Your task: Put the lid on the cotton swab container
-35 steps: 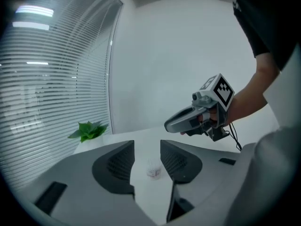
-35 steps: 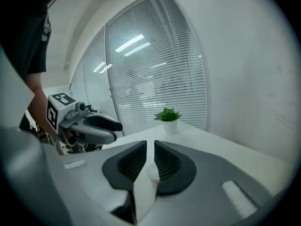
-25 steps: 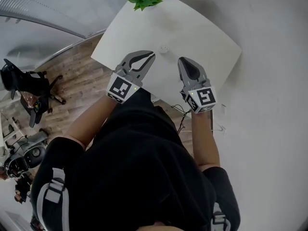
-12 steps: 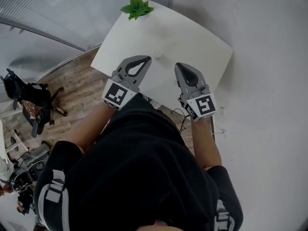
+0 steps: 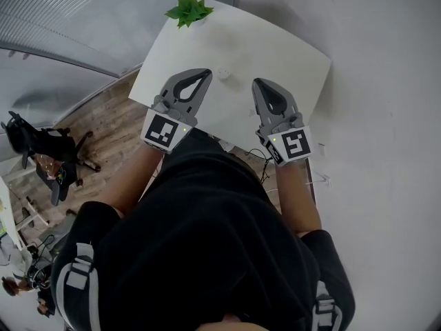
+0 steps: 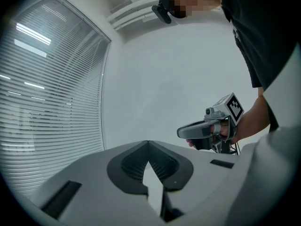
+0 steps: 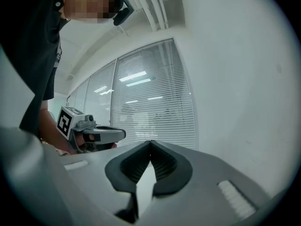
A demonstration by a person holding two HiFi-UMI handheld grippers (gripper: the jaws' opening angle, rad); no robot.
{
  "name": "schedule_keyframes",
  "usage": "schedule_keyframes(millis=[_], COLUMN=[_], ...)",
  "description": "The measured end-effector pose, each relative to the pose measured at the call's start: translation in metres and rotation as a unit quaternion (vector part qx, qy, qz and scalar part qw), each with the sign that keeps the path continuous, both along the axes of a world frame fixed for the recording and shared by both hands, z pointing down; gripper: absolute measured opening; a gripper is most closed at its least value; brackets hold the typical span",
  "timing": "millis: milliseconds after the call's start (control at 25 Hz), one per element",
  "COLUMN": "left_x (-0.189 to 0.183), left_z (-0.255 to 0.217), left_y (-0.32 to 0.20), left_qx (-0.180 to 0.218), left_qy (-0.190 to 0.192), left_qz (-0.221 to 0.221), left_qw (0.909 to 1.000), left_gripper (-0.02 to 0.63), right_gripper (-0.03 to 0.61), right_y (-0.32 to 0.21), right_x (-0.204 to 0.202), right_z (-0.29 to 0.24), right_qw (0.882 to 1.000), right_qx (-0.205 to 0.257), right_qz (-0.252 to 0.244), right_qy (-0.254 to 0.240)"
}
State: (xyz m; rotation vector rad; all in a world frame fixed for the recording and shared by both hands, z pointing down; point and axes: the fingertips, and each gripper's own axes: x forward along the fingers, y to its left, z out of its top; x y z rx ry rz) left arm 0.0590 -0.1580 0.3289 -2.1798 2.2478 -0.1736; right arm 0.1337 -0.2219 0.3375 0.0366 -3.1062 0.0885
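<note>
A small round white cotton swab container [image 5: 222, 74] sits on the white table [image 5: 289, 54], too small here to tell how its lid lies. My left gripper [image 5: 204, 73] is just left of it, shut with nothing between its fingers. My right gripper [image 5: 264, 83] hovers to the container's right, also shut and empty. Both are held over the table's near half and point upward and away. The left gripper view shows its closed jaws [image 6: 148, 143] against a bare wall, with the right gripper [image 6: 207, 131] beyond. The right gripper view shows closed jaws [image 7: 150, 143] and the left gripper [image 7: 94, 134].
A green potted plant [image 5: 187, 9] stands at the table's far corner. Window blinds [image 7: 150, 102] run along the left side, a white wall on the right. Wooden floor and an office chair [image 5: 41, 150] lie left of the table. Cables [image 5: 258, 158] hang under the table's near edge.
The left gripper's jaws have closed the last small gap. Both grippers stay over the near part of the table, either side of the container. The head view has shifted a little.
</note>
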Motion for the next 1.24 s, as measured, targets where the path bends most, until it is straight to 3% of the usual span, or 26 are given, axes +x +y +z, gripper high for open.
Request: schedule_keyframes(millis=[720, 880, 1000, 1240], left_x=[-0.017, -0.02, -0.019, -0.022], left_z=[-0.004, 0.001, -0.003, -0.003], left_y=[-0.01, -0.009, -0.01, -0.013], left_qx=[0.003, -0.007, 0.0, 0.001], left_qy=[-0.003, -0.021, -0.003, -0.005], left_qz=[0.008, 0.006, 0.004, 0.005], left_qw=[1.0, 0.9997, 1.0, 1.0], left_gripper=[0.008, 0.008, 0.008, 0.008], right_gripper=[0.011, 0.011, 0.011, 0.011], right_y=[-0.011, -0.011, -0.011, -0.014], right_x=[-0.012, -0.014, -0.015, -0.018], right_z=[-0.011, -0.012, -0.014, -0.011], right_qw=[1.0, 1.0, 1.0, 1.0], right_qx=[0.011, 0.012, 0.013, 0.012], right_qz=[0.02, 0.017, 0.016, 0.015], right_qy=[-0.007, -0.009, -0.008, -0.004])
